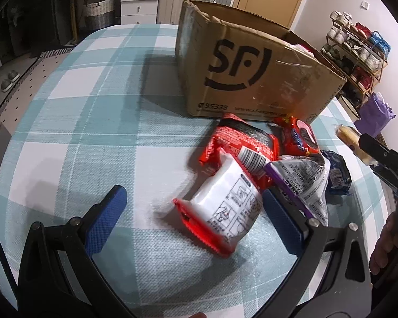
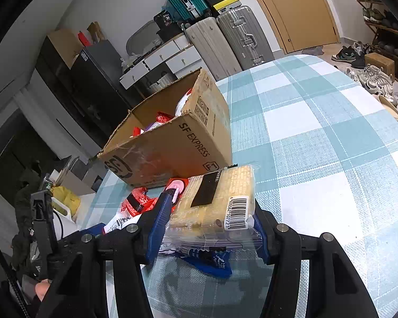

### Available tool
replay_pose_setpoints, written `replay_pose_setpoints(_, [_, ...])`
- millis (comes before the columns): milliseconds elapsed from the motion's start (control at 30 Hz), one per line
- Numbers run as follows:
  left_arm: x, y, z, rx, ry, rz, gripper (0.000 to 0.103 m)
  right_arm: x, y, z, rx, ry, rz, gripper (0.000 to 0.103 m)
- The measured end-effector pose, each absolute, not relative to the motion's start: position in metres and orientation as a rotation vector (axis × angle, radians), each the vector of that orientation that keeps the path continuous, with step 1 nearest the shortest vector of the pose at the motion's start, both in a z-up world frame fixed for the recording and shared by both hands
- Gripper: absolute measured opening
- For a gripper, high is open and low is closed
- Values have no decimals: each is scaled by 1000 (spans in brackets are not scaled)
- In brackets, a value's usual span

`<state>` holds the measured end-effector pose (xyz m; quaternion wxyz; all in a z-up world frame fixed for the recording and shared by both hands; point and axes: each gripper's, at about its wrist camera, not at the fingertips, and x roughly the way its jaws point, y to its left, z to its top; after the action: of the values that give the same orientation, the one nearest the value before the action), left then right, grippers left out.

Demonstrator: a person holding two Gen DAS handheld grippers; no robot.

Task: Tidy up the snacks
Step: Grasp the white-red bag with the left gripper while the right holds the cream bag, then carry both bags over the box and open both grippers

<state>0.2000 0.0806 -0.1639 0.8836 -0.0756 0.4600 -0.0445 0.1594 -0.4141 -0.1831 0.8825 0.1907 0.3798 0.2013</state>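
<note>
Your right gripper [image 2: 207, 220] is clamped across the clear pack of yellow wafers [image 2: 217, 206], held above the table just in front of the cardboard box [image 2: 172, 143]; it looks light but brittle under slick film, so I'd keep the pads flat on its long sides without squeezing harder. Your left gripper [image 1: 193, 212] hangs spread wide with nothing held, and the white-and-red packet [image 1: 223, 209], in the pile just in front of the box, lies between its fingers; this one looks soft, puffy and crinkly, so take it across its middle, not by a sealed end.
</note>
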Motion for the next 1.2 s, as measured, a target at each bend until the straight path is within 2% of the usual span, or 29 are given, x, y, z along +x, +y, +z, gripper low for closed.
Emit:
replay_pose_setpoints(200, [204,76,-167,-124,958,-69,101,158,-414,-182,398,786,424,56])
replay_pose_setpoints(267, [203,75,-167,-121,949,-78,98,157,-415,-182,400,784,423,56])
replay_pose_setpoints(333, [201,75,-165,-121,939,-94,89,156,-416,-182,402,783,424,56])
replay_pose_setpoints(367, [199,74,-164,-115,931,-103,79,156,-416,-182,403,783,424,56])
replay_pose_setpoints(400, [198,73,-163,-108,926,-116,63,156,-416,-182,404,783,425,56])
replay_pose_setpoints(500, [193,66,-161,-63,915,-145,40,155,-416,-182,406,782,427,56])
replay_pose_setpoints(667, [188,67,-157,-91,919,-185,34,150,-414,-178,404,776,436,56])
replay_pose_setpoints(1200, [166,77,-118,-105,852,-180,34,130,-407,-157,398,744,474,56])
